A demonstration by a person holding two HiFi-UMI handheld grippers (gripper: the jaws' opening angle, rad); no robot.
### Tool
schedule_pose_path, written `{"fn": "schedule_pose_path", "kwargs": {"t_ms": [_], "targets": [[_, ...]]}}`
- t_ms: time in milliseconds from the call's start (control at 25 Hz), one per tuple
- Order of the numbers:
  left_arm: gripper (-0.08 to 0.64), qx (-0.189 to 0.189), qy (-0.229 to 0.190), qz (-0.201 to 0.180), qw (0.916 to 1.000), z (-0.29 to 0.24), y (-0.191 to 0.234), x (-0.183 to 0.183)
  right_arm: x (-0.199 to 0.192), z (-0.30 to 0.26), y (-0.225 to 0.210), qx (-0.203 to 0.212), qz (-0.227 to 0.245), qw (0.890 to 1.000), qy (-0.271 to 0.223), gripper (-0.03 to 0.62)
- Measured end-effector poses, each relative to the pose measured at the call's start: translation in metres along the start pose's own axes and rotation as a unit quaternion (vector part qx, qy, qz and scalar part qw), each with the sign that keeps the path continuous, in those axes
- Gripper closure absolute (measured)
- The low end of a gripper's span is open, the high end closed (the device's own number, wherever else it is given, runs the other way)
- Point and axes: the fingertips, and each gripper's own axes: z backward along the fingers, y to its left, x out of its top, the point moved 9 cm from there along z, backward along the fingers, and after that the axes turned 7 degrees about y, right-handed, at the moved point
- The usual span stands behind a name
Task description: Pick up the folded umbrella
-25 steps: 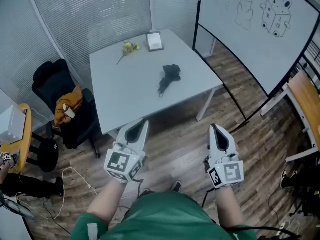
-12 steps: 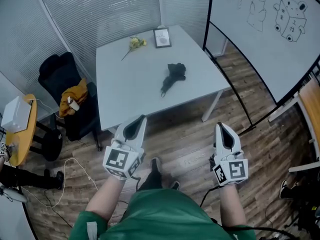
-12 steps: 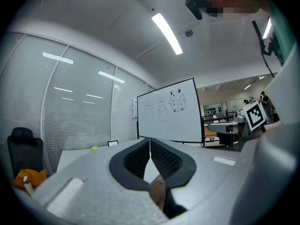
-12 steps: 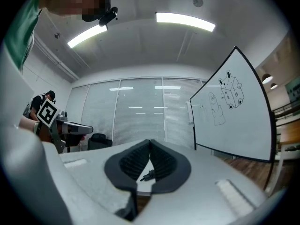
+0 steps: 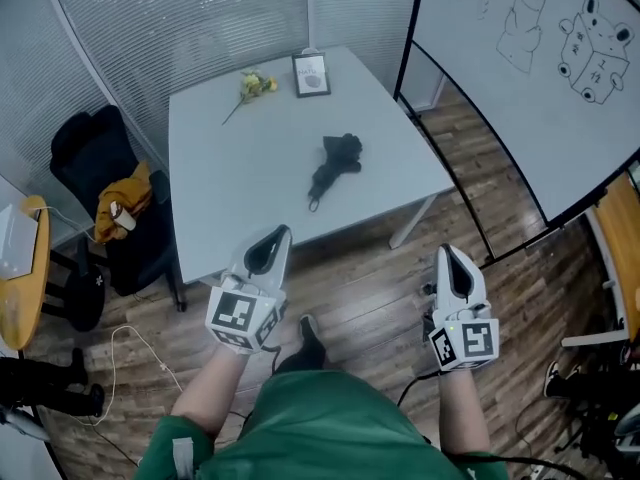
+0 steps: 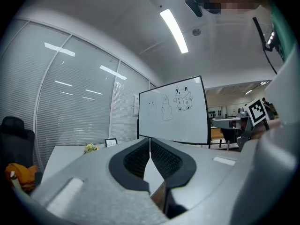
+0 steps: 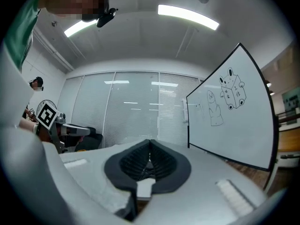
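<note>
Black folded umbrella (image 5: 334,166) lies approx centre of desk (image 5: 215,183). Left hand-held gripper (image 5: 281,232) at desk's near edge, right hand-held gripper (image 5: 447,252) off its near-right corner. Both well apart from umbrella, jaws pressed together w/ nothing between.

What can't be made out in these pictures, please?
- Folded umbrella: absent from both gripper views, likely behind the jaws; strap too small in head view.
- Small frame: print too small, head view.
- Orange bundle on the chair: too small to identify, head view.
- Whiteboard: drawings cut by head view's top edge.
</note>
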Motion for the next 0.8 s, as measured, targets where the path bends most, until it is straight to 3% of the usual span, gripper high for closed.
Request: {"fn": "schedule_pose_path", "kwargs": {"t_ms": [360, 600, 800], "targets": [[0.545, -0.018, 0.013, 0.032, 0.9992, -0.078, 0.078, -0.017, 0.019, -0.113, 0.002, 0.001, 0.038, 0.999, 0.031, 0.589], [0.545, -0.017, 0.020, 0.039, 0.9989, -0.101, 0.125, -0.024, 0.018, -0.174, 0.014, 0.003, 0.049, 0.998, 0.044, 0.589], [0.545, -0.008, 0.030, 0.030, 0.9991, -0.108, 0.150, -0.027, 0.013, -0.218, 0.021, 0.029, 0.064, 0.996, 0.057, 0.589]]}}
